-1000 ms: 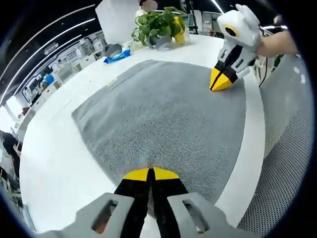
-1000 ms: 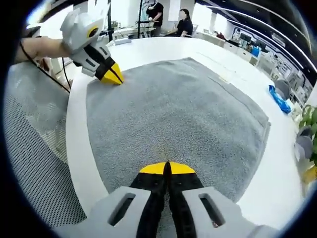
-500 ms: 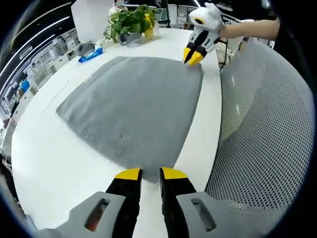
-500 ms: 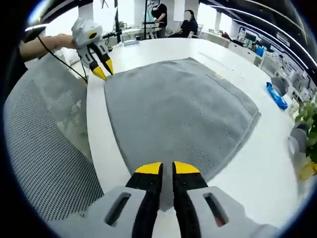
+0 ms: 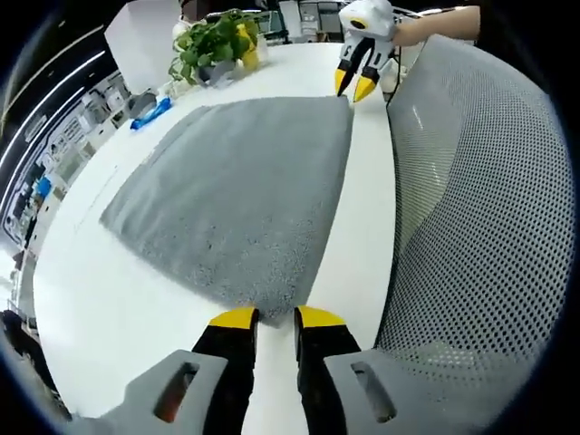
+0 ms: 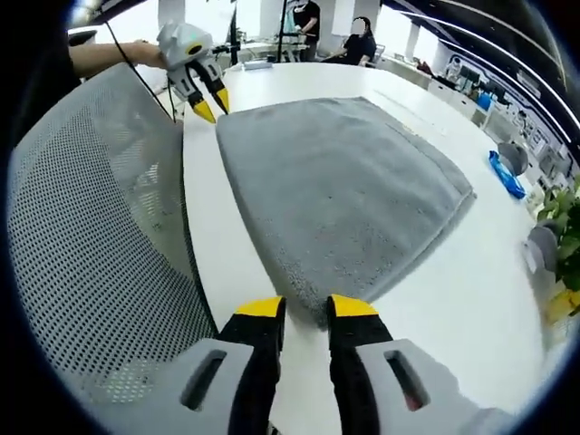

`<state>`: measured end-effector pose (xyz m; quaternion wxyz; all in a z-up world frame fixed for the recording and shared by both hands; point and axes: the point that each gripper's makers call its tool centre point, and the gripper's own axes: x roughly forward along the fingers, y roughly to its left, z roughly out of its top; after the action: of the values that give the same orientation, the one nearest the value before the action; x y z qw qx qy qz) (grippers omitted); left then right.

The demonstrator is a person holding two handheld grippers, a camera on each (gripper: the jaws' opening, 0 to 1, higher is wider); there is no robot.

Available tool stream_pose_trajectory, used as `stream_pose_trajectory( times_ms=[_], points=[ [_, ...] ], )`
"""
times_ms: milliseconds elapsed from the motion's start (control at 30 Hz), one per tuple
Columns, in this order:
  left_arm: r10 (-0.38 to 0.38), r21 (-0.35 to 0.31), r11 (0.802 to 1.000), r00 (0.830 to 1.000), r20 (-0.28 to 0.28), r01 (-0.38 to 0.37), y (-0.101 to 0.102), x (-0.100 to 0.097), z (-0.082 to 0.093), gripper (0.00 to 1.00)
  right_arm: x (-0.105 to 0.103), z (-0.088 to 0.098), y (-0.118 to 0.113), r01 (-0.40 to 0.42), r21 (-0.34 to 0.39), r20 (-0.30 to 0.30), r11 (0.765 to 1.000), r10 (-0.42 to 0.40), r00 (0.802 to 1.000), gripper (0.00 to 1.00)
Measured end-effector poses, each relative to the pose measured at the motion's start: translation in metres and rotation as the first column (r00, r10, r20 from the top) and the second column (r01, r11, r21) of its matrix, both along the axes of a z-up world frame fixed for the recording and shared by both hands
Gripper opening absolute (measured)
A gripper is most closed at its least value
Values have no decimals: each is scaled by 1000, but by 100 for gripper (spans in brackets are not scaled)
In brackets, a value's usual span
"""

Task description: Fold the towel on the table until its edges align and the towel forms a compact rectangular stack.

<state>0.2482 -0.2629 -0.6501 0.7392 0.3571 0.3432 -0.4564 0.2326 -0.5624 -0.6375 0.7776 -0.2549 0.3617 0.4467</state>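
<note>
Towel (image 5: 240, 195), grey and nubbly, lies spread flat on the white table (image 5: 91, 299), its near edge running along the table edge between two corners. Left gripper (image 5: 268, 316) and right gripper (image 6: 305, 306) each sit at one near corner, jaws slightly parted, gripping nothing.

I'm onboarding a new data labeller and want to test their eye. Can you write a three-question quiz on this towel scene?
1. True or false: the grey terry towel lies spread flat on the white table, not yet folded.
2. How do the jaws of the left claw stand? A) apart B) clamped on the towel C) holding the blue packet
3. Fill in: in the left gripper view, beyond the towel's far edge stands a green potted ____.

Key: 1 true; 2 A, and the right claw also stands apart at the towel's near corner; 3 plant.
</note>
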Motion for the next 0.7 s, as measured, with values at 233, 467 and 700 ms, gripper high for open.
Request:
stream_pose_trajectory(
  times_ms=[233,467,700],
  points=[
    [5,16,1000,1000,3,-5,2,-1,-5,14,-1,-15,-14,-9,-101,-2,995,9,1000,13],
    [30,-8,1000,1000,8,-30,4,-1,-5,11,1,-16,-16,-3,-121,14,993,5,1000,5],
    [44,-20,999,999,18,-43,4,-1,-5,6,2,-16,-14,1,-123,22,992,2,1000,0]
  ],
)
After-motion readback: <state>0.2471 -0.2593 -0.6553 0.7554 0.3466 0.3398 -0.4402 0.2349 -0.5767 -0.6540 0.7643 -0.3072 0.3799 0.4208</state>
